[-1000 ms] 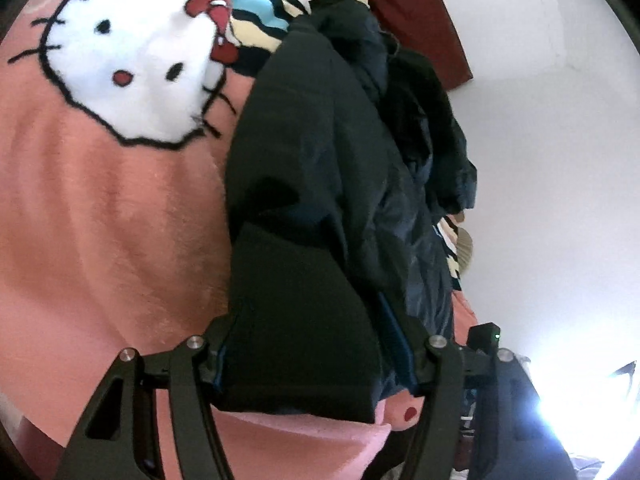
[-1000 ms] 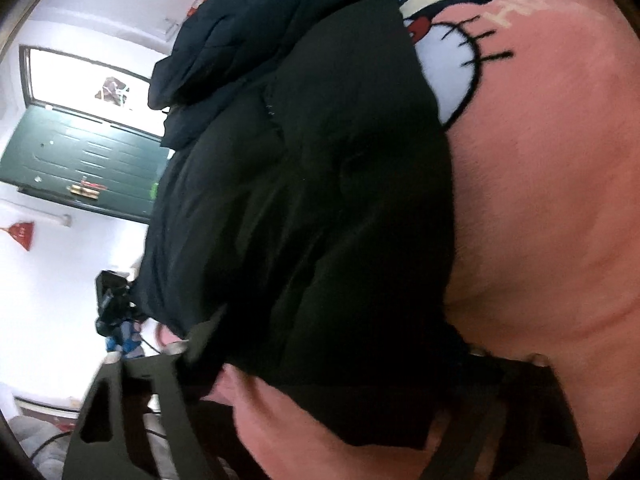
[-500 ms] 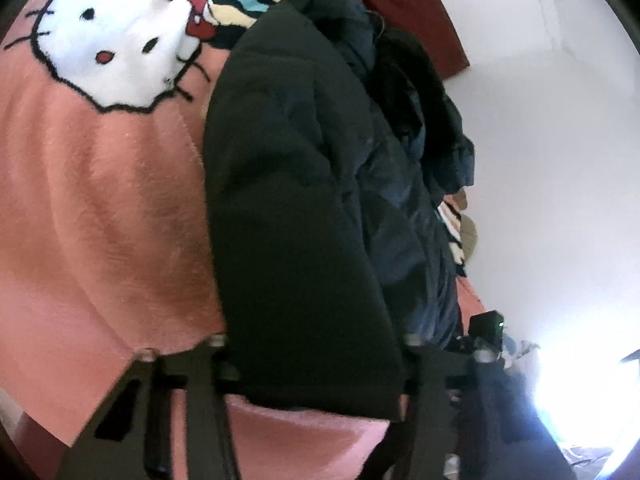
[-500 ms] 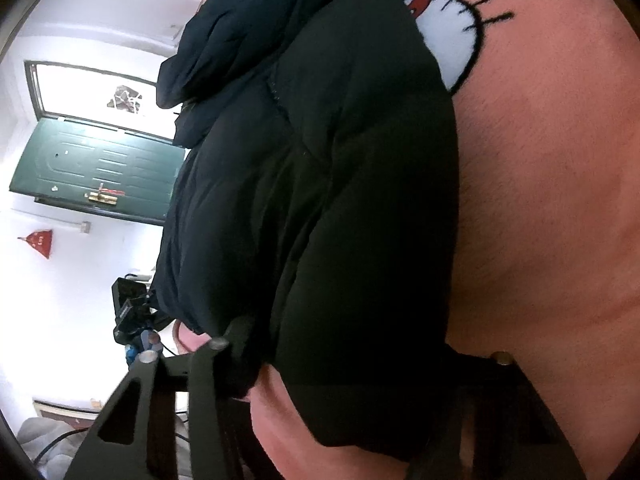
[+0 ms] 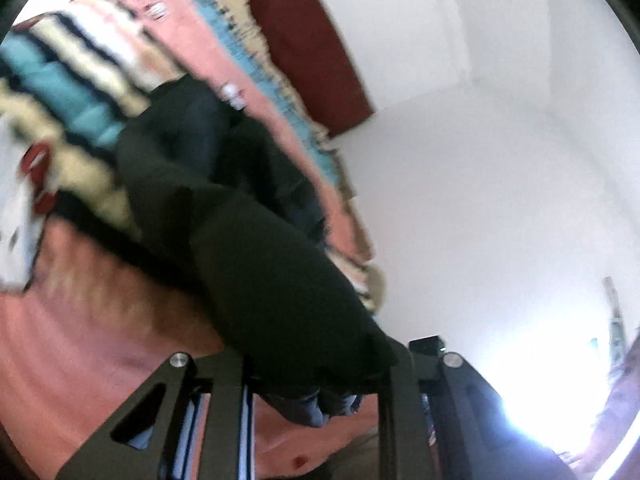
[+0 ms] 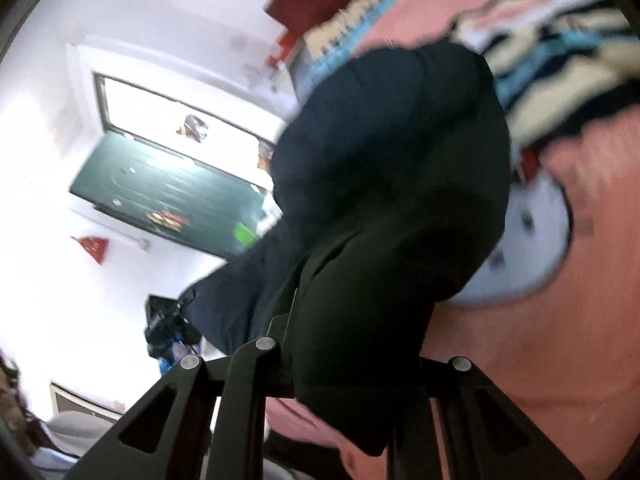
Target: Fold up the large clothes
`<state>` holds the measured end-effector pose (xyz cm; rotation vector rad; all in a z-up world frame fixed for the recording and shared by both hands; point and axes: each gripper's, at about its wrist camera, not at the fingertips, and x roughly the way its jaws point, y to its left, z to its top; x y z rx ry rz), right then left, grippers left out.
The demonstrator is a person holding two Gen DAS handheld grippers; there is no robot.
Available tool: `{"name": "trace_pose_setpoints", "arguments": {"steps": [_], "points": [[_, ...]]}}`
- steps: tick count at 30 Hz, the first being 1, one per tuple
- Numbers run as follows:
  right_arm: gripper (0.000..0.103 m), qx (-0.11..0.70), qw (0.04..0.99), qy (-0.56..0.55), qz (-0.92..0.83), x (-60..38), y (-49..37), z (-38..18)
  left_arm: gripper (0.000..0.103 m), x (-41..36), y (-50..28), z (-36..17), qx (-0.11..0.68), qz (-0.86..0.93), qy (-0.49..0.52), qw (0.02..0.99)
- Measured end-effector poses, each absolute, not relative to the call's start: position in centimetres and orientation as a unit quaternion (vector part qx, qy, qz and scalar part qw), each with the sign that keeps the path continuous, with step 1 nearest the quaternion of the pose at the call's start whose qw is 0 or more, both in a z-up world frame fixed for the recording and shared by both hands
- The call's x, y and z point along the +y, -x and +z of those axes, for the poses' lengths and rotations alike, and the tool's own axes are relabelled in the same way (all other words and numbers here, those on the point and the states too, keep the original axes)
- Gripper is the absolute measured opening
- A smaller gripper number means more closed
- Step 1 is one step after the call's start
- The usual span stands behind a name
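Observation:
A large dark padded jacket (image 5: 248, 240) hangs lifted over the pink cartoon-cat blanket (image 5: 92, 344) on the bed. My left gripper (image 5: 316, 376) is shut on one edge of the jacket, with fabric bunched between its fingers. In the right wrist view the jacket (image 6: 384, 208) fills the middle of the frame. My right gripper (image 6: 352, 384) is shut on another part of its edge. The jacket drapes down from both grippers. Both views are motion-blurred.
The blanket's striped blue, cream and black part (image 5: 68, 92) lies farther up the bed, with a dark red headboard (image 5: 312, 48) behind it. A white wall (image 5: 500, 168) runs beside the bed. A green door (image 6: 160, 196) and a bright window (image 6: 172, 116) lie beyond.
Both grippers have risen and tilted up, lifting the jacket's edge off the blanket. More of the wall, headboard and door shows now, and the cat face has slid toward the frame edges.

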<state>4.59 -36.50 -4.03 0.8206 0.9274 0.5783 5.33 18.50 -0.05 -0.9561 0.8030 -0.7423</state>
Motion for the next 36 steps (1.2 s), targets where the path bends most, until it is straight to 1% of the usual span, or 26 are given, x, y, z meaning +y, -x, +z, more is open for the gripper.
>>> {"name": "trace_pose_setpoints", "arguments": {"steps": [4, 8, 11, 14, 17, 19, 22, 24, 26, 28, 30, 33, 36], "points": [[0.017, 0.391, 0.794, -0.387, 0.260, -38.0, -7.5, 0.0, 0.017, 18.3, -9.6, 3.7, 0.334, -0.357, 0.450, 0.747], [0.017, 0.361, 0.813, -0.386, 0.245, -39.3, -12.3, 3.4, 0.018, 17.8, -16.1, 6.6, 0.316, -0.353, 0.453, 0.756], [0.018, 0.346, 0.828, -0.390, 0.207, -40.5, -17.6, 4.9, 0.018, 17.0, -22.1, 7.4, 0.319, -0.324, 0.459, 0.763], [0.019, 0.345, 0.838, -0.389, 0.164, -40.8, -22.6, 5.1, 0.022, 16.2, -28.0, 7.0, 0.331, -0.275, 0.449, 0.783], [0.019, 0.357, 0.853, -0.365, 0.110, -40.2, -28.4, 3.4, 0.022, 15.2, -34.9, 4.7, 0.358, -0.225, 0.443, 0.790], [0.019, 0.375, 0.855, -0.348, 0.082, -39.5, -32.5, 1.3, 0.022, 14.3, -39.4, 2.0, 0.385, -0.192, 0.433, 0.792], [0.021, 0.408, 0.846, -0.340, 0.045, -38.8, -37.7, -2.9, 0.022, 13.4, -44.6, -2.9, 0.427, -0.155, 0.419, 0.786], [0.022, 0.421, 0.841, -0.338, 0.031, -38.7, -39.6, -5.3, 0.022, 12.7, -48.2, -7.0, 0.453, -0.146, 0.419, 0.773], [0.024, 0.425, 0.842, -0.332, 0.026, -38.5, -42.1, -7.3, 0.022, 12.2, -50.2, -9.9, 0.462, -0.150, 0.425, 0.764], [0.025, 0.424, 0.850, -0.312, 0.031, -38.0, -44.1, -8.0, 0.022, 11.8, -51.8, -11.8, 0.462, -0.165, 0.418, 0.765], [0.025, 0.423, 0.850, -0.312, 0.040, -37.8, -45.7, -9.0, 0.022, 11.6, -52.2, -12.6, 0.457, -0.173, 0.412, 0.769], [0.026, 0.418, 0.844, -0.333, 0.050, -38.1, -46.5, -10.2, 0.022, 11.9, -51.9, -13.1, 0.453, -0.180, 0.430, 0.760], [0.031, 0.407, 0.843, -0.346, 0.055, -38.4, -46.3, -10.5, 0.022, 12.3, -51.8, -13.5, 0.448, -0.191, 0.455, 0.746]]}}
